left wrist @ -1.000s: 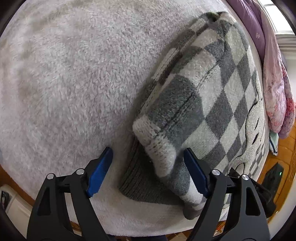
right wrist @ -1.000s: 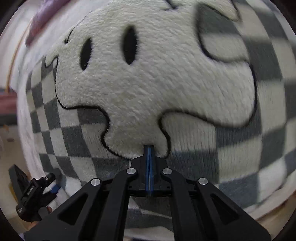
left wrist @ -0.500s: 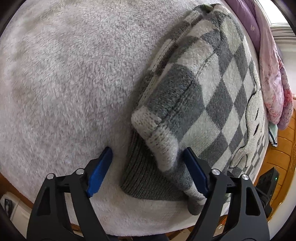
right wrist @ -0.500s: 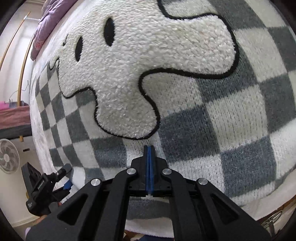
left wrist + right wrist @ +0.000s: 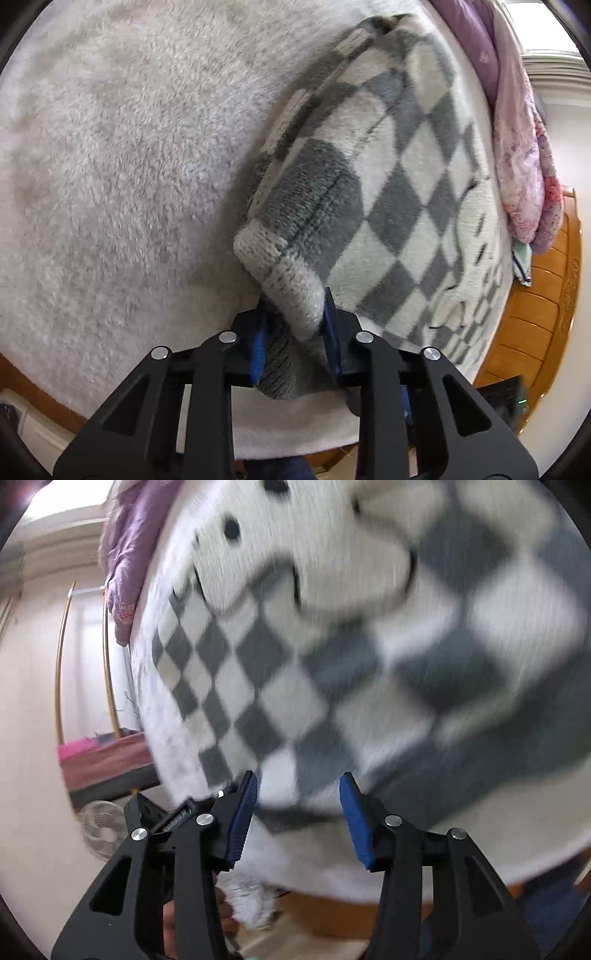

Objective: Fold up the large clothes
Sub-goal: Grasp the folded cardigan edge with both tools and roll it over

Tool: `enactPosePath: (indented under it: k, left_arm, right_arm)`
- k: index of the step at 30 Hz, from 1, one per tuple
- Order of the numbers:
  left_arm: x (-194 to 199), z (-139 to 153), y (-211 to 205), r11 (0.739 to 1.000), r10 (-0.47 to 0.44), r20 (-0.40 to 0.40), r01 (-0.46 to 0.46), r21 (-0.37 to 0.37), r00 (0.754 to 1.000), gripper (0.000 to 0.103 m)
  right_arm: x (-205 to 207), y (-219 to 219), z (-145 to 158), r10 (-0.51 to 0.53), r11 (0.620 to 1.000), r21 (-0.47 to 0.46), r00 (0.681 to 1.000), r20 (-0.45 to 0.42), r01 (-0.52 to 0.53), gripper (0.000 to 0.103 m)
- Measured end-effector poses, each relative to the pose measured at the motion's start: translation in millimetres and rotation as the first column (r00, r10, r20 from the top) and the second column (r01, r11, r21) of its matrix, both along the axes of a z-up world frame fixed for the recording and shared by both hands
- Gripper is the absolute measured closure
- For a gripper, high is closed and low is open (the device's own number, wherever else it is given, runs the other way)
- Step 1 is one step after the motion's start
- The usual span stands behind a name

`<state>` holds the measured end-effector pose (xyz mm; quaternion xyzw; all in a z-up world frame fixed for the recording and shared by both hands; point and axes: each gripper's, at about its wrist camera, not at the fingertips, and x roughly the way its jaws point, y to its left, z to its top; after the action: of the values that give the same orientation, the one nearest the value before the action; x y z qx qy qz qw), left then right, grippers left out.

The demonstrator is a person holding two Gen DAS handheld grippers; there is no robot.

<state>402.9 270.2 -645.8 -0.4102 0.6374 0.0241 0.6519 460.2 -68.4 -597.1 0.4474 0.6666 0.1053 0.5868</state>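
A grey-and-white checkered fleece sweater [image 5: 399,192] with a white cartoon face lies on a fluffy white bed cover [image 5: 110,166]. In the left wrist view its sleeve is folded over the body, and my left gripper [image 5: 293,325] is shut on the sleeve cuff [image 5: 288,280] near the bed's front edge. In the right wrist view the sweater [image 5: 332,664] fills the frame, blurred. My right gripper [image 5: 299,808] is open and empty over the sweater's lower hem.
A pink and purple quilt [image 5: 517,129] lies along the far side of the bed. A wooden bed frame [image 5: 535,314] is at the right. In the right wrist view a fan [image 5: 99,827] and a low pink-covered bench [image 5: 103,760] stand on the floor at left.
My left gripper has closed on the sleeve cuff. My right gripper has opened and drawn back towards the sweater's hem, swinging the view left.
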Motion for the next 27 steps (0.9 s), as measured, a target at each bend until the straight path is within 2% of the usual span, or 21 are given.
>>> enactPosePath:
  k: [2,3,4,5,8,11,15,16,17,18,19,21,22,23,24,27]
  left_arm:
    - [-2,15,1,1.000,0.013,0.031,-0.012,-0.028,0.999,0.079]
    - [-2,20,1,0.999,0.014,0.043,-0.012,-0.038,0.999,0.079]
    - [-3,25,1,0.999,0.015,0.053,-0.012,-0.044,0.999,0.079]
    - [-4,30,1,0.999,0.017,0.061,-0.014,-0.050,0.998,0.079]
    - [-4,39,1,0.998,0.027,0.074,-0.022,-0.064,0.997,0.080]
    - [-3,45,-2,0.998,0.012,0.082,-0.008,-0.060,0.997,0.080]
    - [-5,43,-5,0.998,0.025,0.081,-0.019,-0.067,0.996,0.080]
    - [-5,42,-5,0.998,0.019,0.073,-0.014,-0.067,0.997,0.080]
    - [-7,39,-3,0.998,0.013,0.065,-0.009,-0.062,0.998,0.079]
    - [-6,35,-2,0.999,0.010,0.037,-0.008,-0.045,0.999,0.077]
    - [-5,31,1,0.999,0.012,0.013,-0.011,-0.038,1.000,0.075]
    - [1,23,4,0.999,0.030,-0.004,-0.030,-0.031,1.000,0.061]
    - [4,21,6,1.000,0.031,-0.009,-0.031,0.002,0.999,0.055]
    - [10,20,7,0.999,0.029,-0.010,-0.029,0.045,1.000,0.040]
    - [13,19,8,0.997,0.032,-0.015,-0.031,0.071,0.999,0.033]
    - [36,10,5,0.997,0.011,-0.026,-0.009,0.076,1.000,0.033]
  right_arm:
    - [-10,-4,1,-0.033,0.998,0.043,0.999,-0.043,0.035,0.053]
    - [-17,-4,-2,-0.092,0.992,0.074,0.992,-0.085,0.098,0.051]
    - [-25,-5,-5,-0.166,0.977,0.113,0.976,-0.144,0.182,0.047]
    - [-33,-3,-8,-0.211,0.960,0.145,0.958,-0.194,0.241,0.046]
    - [-54,4,-17,-0.335,0.876,0.245,0.890,-0.311,0.416,0.042]
    - [-54,11,-32,-0.412,0.808,0.288,0.843,-0.346,0.513,0.042]
    - [-42,19,-59,-0.428,0.803,0.271,0.829,-0.359,0.532,0.042]
    - [-41,20,-63,-0.439,0.797,0.270,0.824,-0.358,0.541,0.045]
    - [-39,20,-63,-0.442,0.790,0.289,0.829,-0.341,0.540,0.068]
    - [-37,21,-60,-0.441,0.795,0.295,0.839,-0.318,0.530,0.083]
    - [-34,17,-54,-0.437,0.815,0.281,0.856,-0.277,0.507,0.085]
    - [-32,17,-48,-0.429,0.821,0.289,0.866,-0.255,0.492,0.086]
    - [-32,14,-47,-0.431,0.820,0.291,0.866,-0.255,0.493,0.086]
    - [-34,14,-48,-0.432,0.817,0.294,0.864,-0.258,0.496,0.086]
    - [-36,12,-47,-0.435,0.813,0.298,0.862,-0.261,0.500,0.086]
    - [-38,8,-47,-0.437,0.807,0.308,0.860,-0.264,0.505,0.086]
